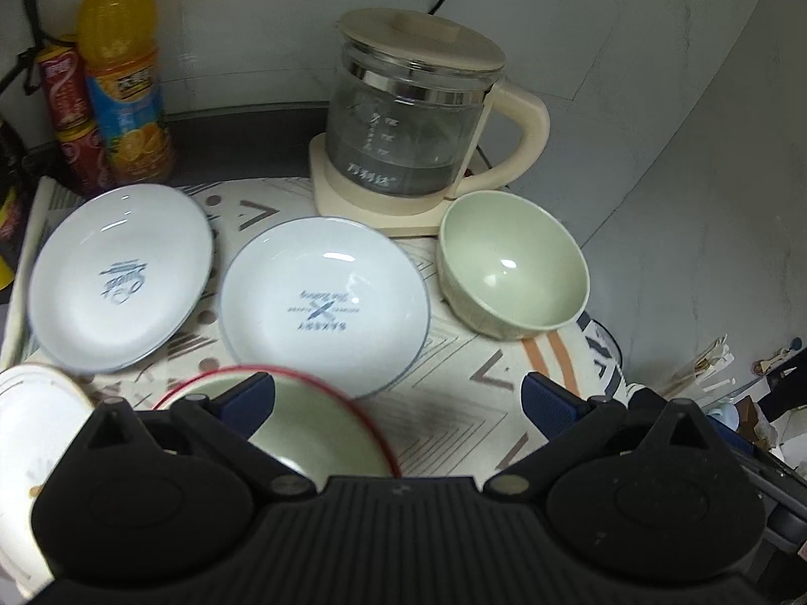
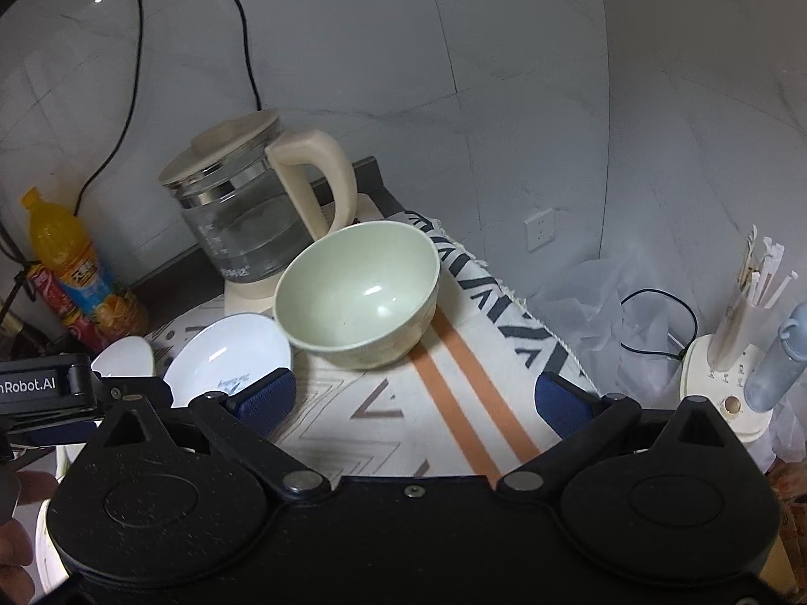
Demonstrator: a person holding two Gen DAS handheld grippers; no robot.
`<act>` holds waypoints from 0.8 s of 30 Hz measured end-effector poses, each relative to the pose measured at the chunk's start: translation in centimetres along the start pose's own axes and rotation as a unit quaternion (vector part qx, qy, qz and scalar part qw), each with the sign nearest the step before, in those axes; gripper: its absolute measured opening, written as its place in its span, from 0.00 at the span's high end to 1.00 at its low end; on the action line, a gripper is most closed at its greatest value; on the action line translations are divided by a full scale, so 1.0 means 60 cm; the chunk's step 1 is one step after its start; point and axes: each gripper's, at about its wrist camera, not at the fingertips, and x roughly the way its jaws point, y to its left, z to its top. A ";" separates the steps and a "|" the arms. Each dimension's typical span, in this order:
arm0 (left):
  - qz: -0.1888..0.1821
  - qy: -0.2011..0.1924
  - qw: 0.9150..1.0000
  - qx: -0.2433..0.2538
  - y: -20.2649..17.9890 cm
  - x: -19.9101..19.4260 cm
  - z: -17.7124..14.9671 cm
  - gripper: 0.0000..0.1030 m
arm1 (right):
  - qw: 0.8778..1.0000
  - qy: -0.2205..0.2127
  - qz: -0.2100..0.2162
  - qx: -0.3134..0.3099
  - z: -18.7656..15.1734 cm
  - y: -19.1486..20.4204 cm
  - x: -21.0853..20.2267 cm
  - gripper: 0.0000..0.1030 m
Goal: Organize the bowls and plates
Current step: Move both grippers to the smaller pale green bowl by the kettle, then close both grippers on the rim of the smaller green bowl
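Patterned cloth [image 1: 454, 378] covers the tabletop; every dish sits on it. Glass kettle [image 1: 408, 116] with cream lid and handle stands on its base at the back, near the wall. Orange drink bottle [image 1: 126, 85] and red cans [image 1: 65, 96] occupy the back left corner.

Two white plates lie side by side: "Sweet" plate [image 1: 121, 277] to the left, "Bakery" plate [image 1: 325, 302] in the middle, rims near but apart. Pale green bowl [image 1: 514, 272] rests upright just in front of the kettle base, right of the Bakery plate. Red-rimmed bowl [image 1: 312, 423] sits nearest, partly under the left gripper. A white dish [image 1: 30, 433] shows at the left edge, blurred.

Left gripper [image 1: 396, 403]: jaws spread wide, empty, its left finger over the red-rimmed bowl. Right gripper [image 2: 413, 398]: jaws spread wide, empty, above bare cloth short of the green bowl.
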 end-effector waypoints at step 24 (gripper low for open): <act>-0.014 0.014 1.000 0.017 -0.036 0.165 0.096 0.14 | 0.997 0.075 -0.007 0.027 0.061 -0.017 0.177 0.33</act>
